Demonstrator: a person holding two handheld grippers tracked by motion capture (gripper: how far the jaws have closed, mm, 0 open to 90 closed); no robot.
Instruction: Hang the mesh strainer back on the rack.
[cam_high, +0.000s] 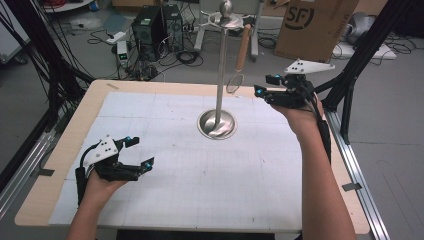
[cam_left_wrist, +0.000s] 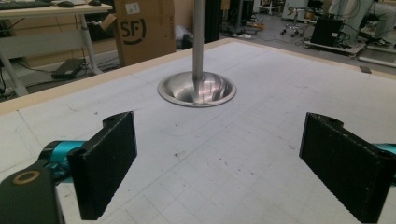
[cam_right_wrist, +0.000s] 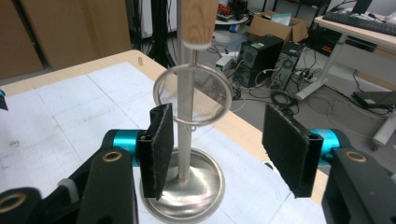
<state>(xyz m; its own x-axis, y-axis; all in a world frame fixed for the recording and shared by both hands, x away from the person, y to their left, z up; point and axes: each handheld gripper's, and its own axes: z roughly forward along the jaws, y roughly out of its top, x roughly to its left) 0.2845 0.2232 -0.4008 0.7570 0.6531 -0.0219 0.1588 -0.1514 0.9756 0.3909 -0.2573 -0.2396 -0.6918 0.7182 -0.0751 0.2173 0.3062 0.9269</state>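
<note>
1. Right gripper (cam_right_wrist: 217, 149): jaws were spread wide and held nothing. In the high view it (cam_high: 265, 86) hung above the far right part of the table, just beside the hanging strainer (cam_high: 234, 83).

2. Left gripper (cam_left_wrist: 217, 163): jaws were also spread and empty, low over the near left of the mat (cam_high: 165, 175), well apart from the stand. I took it as idle for this step.

3. The strainer (cam_right_wrist: 193, 100) hung from the top ring (cam_high: 225, 20) of the metal stand by its wooden handle (cam_high: 243, 46), mesh ring downward, off the table. In the right gripper view the ring sat between and a little above the jaws, with the pole (cam_right_wrist: 185, 140) behind it.

4. Step in hand, as I judged it: close in on the strainer to lift it off the stand.

5. To do it well I reckoned on gripping the wooden handle rather than the thin wire ring, which would likely slip or bend. That meant raising the gripper and squaring the pads to the handle.

6. Keep the pole out from between the jaws before closing.

7. Lift upward first to clear the hook, then draw away; a sideways pull risked tipping the stand's base (cam_high: 216, 124).
</note>
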